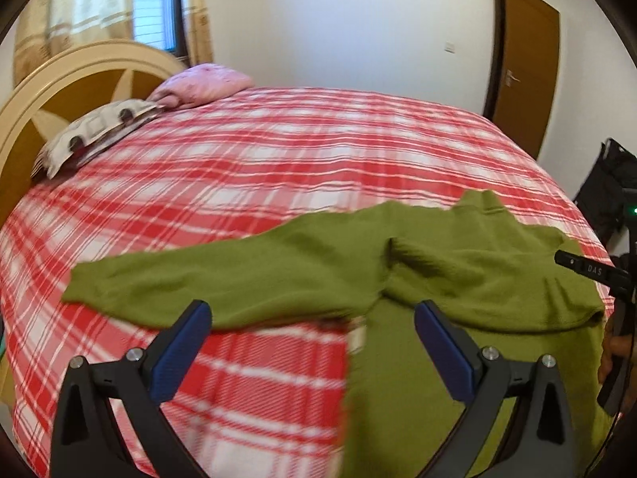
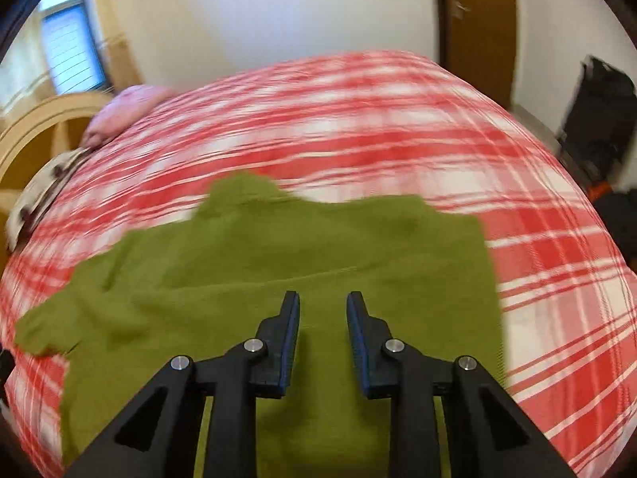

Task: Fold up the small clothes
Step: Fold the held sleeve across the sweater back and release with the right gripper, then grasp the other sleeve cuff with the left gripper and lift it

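A green knit sweater [image 1: 458,267] lies spread on the red and white plaid bed cover [image 1: 247,167]. One long sleeve [image 1: 223,279] stretches out to the left, and the other sleeve lies folded across the body. My left gripper [image 1: 312,312] hovers wide open over the sweater's near left edge, with nothing between its fingers. In the right wrist view the sweater [image 2: 302,247] fills the middle. My right gripper [image 2: 322,300] is above its body with the jaws a little apart and nothing gripped. The right gripper's black body [image 1: 597,275] shows at the left wrist view's right edge.
Two pillows, one pink [image 1: 203,83] and one patterned [image 1: 91,135], lie by the cream and brown headboard [image 1: 71,79]. A brown door [image 1: 525,63] is in the far wall. A dark bag [image 1: 609,187] stands right of the bed.
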`<state>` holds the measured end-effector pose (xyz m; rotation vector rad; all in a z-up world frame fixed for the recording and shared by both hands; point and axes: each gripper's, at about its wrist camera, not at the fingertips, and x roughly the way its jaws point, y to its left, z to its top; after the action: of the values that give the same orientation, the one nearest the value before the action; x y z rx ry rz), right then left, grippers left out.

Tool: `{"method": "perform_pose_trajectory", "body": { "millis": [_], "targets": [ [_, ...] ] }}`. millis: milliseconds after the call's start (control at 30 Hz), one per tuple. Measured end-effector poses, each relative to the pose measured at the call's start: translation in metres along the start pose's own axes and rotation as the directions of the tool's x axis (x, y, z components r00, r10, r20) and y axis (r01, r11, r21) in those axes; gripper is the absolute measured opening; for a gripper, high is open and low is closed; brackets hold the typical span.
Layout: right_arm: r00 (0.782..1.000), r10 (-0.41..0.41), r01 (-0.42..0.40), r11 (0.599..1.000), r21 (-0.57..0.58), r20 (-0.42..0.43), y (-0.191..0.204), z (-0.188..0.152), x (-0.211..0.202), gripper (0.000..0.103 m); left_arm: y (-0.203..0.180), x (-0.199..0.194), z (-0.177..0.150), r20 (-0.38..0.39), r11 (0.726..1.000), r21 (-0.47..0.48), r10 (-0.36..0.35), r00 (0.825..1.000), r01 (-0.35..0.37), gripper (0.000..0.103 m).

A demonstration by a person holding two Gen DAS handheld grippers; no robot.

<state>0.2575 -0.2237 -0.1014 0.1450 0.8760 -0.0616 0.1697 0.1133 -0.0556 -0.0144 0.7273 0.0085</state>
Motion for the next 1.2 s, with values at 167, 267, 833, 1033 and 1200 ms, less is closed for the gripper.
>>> {"method": "perform_pose_trajectory", "body": {
  "millis": [167,267,833,1033,1200],
  "targets": [
    [0.996,-0.091,0.091,0.996,0.008,0.021,-0.044,0.001,0.024,0.021,-0.039,0.032,0.018,-0.053,1.000,0.023,-0.007,0.999,0.008,0.103],
    [0.976,-0.212,0.211,0.977,0.025,0.047,-0.057,0.001,0.019,0.021,-0.060,0.058,0.016,-0.086,0.996,0.065,0.061,0.994,-0.055,0.103],
    [0.999,-0.031,0.029,0.985,-0.171,-0.009,0.011,-0.081,-0.043,0.024,-0.013,0.076,-0.016,-0.240,0.968,0.064,0.252,0.938,-0.244,0.103],
    [0.953,0.301,-0.294,0.940,-0.171,0.019,0.097,-0.051,-0.049,0.024,0.036,0.020,-0.029,-0.096,0.970,0.019,0.242,0.965,-0.241,0.103],
    [0.919,0.388,-0.393,0.914,-0.102,-0.064,0.183,-0.036,0.013,0.024,0.108,0.006,-0.034,-0.087,0.953,-0.108,0.275,0.958,-0.283,0.103]
  ]
}}
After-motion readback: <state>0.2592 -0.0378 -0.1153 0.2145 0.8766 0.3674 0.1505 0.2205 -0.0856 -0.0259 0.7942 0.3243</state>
